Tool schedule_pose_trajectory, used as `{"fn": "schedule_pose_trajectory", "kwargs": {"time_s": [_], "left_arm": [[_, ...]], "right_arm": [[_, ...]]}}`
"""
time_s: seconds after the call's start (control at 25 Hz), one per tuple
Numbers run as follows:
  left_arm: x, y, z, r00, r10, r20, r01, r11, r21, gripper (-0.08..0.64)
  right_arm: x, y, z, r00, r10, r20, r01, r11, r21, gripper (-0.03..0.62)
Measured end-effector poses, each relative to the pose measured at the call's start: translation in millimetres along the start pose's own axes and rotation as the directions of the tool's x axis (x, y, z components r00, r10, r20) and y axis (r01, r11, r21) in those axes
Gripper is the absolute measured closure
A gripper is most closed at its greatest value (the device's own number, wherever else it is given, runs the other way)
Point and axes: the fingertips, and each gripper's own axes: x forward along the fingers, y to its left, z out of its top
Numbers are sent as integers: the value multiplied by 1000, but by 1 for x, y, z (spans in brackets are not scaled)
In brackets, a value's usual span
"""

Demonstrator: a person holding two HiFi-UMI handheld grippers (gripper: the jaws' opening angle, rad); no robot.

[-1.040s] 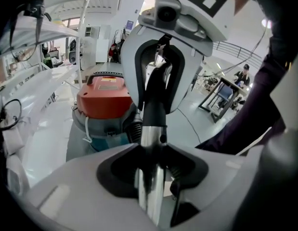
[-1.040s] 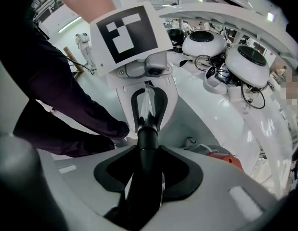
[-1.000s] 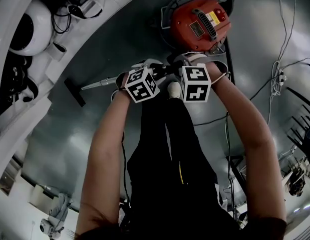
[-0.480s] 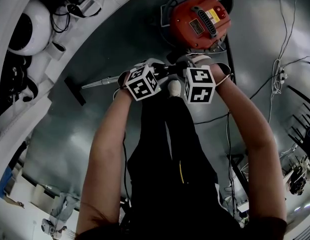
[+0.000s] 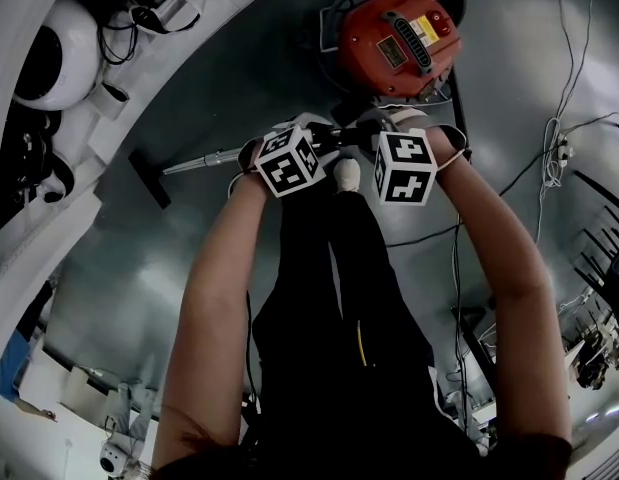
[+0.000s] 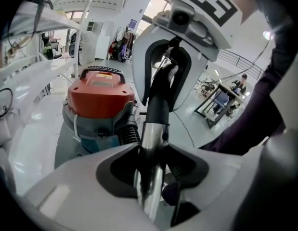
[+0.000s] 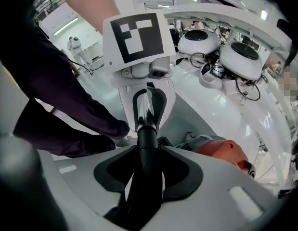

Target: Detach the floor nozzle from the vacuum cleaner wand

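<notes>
Left gripper (image 6: 149,173) is clamped on the metal wand (image 6: 151,131) and right gripper (image 7: 144,174) on the black handle (image 7: 148,138) just beside it. The floor nozzle (image 5: 149,181) lies at the wand's far end, near the left edge of the floor (image 5: 239,68), well apart from both claws. Your grips sit far from the nozzle joint, so as I judge it: hold the tube firm, pull straight along its line, no bending. Both your arms reach forward, wrists close together, grippers tipped steeply down, with the red vacuum cleaner (image 5: 394,43) just beyond.
</notes>
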Motion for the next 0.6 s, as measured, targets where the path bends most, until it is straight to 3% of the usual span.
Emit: {"fn": "schedule_pose_trajectory", "kwargs": {"time_s": [0.2,0.4,0.6], "left_arm": [[3,1,-1,999,-6,33,7,999,-40,377],[1,3,-1,999,12,37,-11,1000,-28,379],[5,-1,1,999,-39,24,39,999,-20,379]], "right_arm": [[3,0,-4,1000,10,14,-10,1000,29,442],[2,-3,-4,999,25,44,-28,998,52,442],[-1,0,-8,1000,5,15,-5,999,40,442]]}}
